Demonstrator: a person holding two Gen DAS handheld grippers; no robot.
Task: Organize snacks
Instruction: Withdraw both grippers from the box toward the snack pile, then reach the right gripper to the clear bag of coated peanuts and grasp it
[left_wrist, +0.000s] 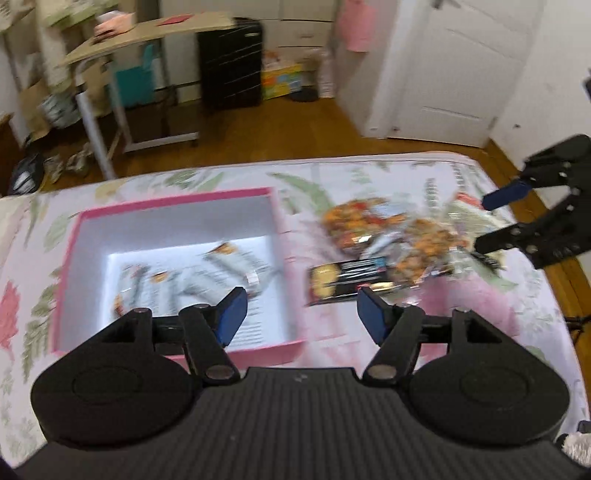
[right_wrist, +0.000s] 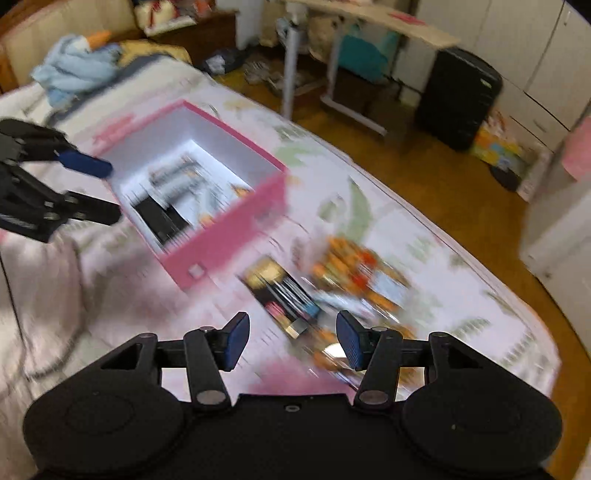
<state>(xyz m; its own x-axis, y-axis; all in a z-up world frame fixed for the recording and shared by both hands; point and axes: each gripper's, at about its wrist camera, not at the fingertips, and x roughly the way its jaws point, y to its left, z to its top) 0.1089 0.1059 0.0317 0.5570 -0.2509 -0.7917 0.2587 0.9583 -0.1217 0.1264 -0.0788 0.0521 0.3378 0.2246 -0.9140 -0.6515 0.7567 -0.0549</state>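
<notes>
The left hand-held gripper (left_wrist: 299, 314) hovers with its blue-padded fingers spread wide and nothing between them, over the near right corner of the box, while the right hand-held gripper (right_wrist: 291, 341) hangs equally wide and empty above the loose snack pile; both look poised to fetch rather than carry. Beneath them spreads the bed with its pale floral-print cover (left_wrist: 498, 317), which serves as the work surface. On it sits the square pink cardboard box with white inner walls (left_wrist: 173, 206), open at the top so packets can be dropped straight in; a few silvery-white snack packets (left_wrist: 192, 277) already lie flat on its floor, though blur hides their count. To the box's right, near but apart from it, lies the heap of orange-printed crinkly snack bags (left_wrist: 388, 229), seemingly waiting to be sorted. In the right wrist view this heap sits just ahead of and partly under the right gripper's fingertips. Smallest is the flat black-and-gold snack packet (left_wrist: 347, 282), lying between box and heap, just ahead of the left gripper's right finger and probably the easiest next pick.
</notes>
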